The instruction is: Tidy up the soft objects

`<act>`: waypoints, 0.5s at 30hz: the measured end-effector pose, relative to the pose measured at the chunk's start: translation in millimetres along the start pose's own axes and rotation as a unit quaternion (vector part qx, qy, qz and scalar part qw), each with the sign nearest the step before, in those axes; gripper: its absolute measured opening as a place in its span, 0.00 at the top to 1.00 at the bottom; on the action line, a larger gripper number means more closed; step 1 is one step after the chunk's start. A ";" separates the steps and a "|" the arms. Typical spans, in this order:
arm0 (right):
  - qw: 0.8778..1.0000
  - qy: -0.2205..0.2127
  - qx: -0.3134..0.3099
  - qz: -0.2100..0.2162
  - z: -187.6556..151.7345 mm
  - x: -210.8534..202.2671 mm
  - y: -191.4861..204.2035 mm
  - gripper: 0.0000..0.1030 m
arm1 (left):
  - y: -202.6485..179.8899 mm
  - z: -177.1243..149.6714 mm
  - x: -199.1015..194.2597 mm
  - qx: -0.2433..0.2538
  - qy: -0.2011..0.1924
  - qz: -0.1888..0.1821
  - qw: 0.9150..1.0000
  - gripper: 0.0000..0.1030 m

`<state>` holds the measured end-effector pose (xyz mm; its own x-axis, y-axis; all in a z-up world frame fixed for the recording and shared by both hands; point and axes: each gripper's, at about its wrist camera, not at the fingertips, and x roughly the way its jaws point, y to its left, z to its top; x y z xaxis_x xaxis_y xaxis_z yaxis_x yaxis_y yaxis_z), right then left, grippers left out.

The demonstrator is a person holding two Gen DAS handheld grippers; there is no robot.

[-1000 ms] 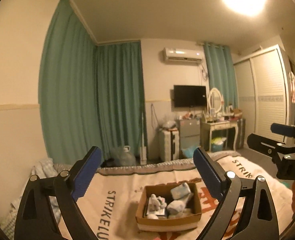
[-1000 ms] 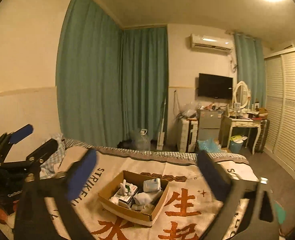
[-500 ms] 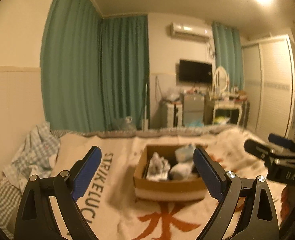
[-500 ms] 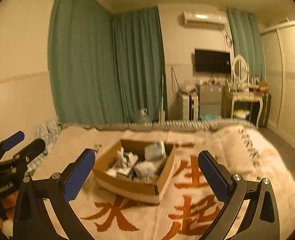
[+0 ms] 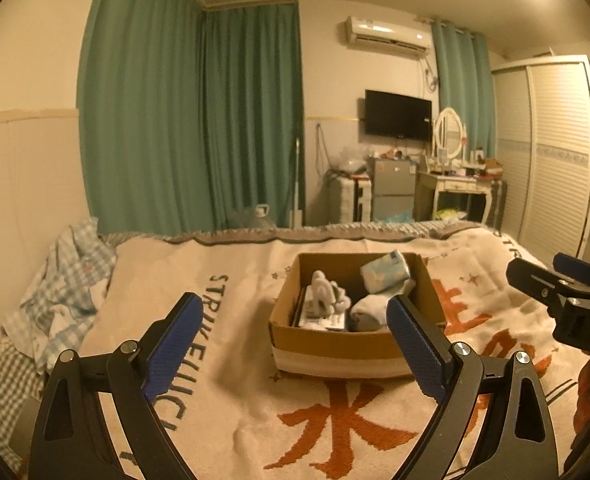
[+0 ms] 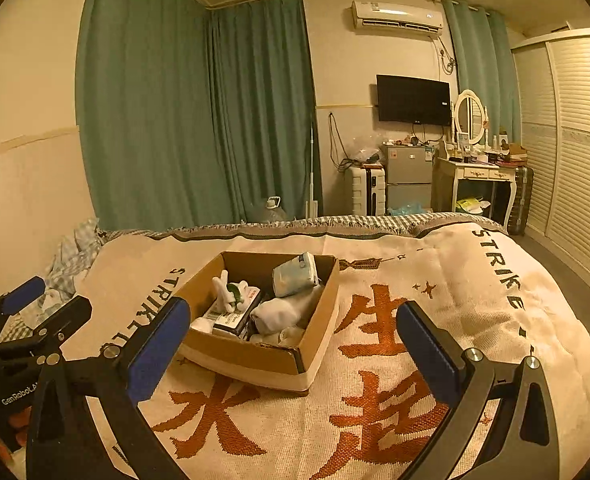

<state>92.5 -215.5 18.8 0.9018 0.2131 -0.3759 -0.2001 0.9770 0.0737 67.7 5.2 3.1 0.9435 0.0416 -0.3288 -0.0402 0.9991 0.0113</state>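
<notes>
An open cardboard box (image 5: pixel 335 346) (image 6: pixel 255 354) sits on a cream blanket with orange characters. Inside lie a pale blue tissue pack (image 5: pixel 387 271) (image 6: pixel 295 275), a white plush toy (image 5: pixel 327 294) (image 6: pixel 229 290), rolled white socks (image 5: pixel 369 310) (image 6: pixel 283 312) and a flat printed packet (image 6: pixel 235 314). My left gripper (image 5: pixel 295 334) hangs open above the blanket, short of the box, nothing between its blue pads. My right gripper (image 6: pixel 291 340) is likewise open and empty, near the box's front right corner. Each gripper shows at the other view's edge.
Crumpled checked bedding (image 5: pixel 59 292) lies at the bed's left side by the wall. Beyond the bed's far edge stand green curtains (image 6: pixel 199 112), a suitcase (image 6: pixel 365 190), a small fridge (image 6: pixel 409 178), a dressing table (image 6: pixel 481 176) and a louvred wardrobe (image 6: pixel 575 140).
Both views have tilted down and moved closer to the bed; the box now looks larger and nearer. Both grippers stayed open.
</notes>
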 end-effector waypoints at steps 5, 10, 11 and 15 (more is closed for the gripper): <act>1.000 0.004 -0.002 -0.004 -0.3 0.0 1.3 0.00 | -2.4 -0.7 -0.3 0.001 -0.001 -0.003 1.000 0.08; 1.000 0.003 -0.006 -0.005 -0.9 -1.4 2.9 0.00 | -4.7 -2.2 -0.2 0.001 0.002 -0.004 1.000 0.08; 1.000 0.003 -0.007 -0.006 -1.2 -1.6 3.3 0.00 | -5.7 -2.9 -0.4 0.001 0.003 -0.004 1.000 0.08; 1.000 0.006 -0.007 -0.005 -2.0 -1.1 3.8 0.00 | -6.2 -3.0 -1.1 -0.001 0.002 -0.003 1.000 0.08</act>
<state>90.0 -212.1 17.6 0.8996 0.2027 -0.3867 -0.1965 0.9789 0.0560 66.0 -1.0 0.5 0.9426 0.0349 -0.3320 -0.0345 0.9994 0.0073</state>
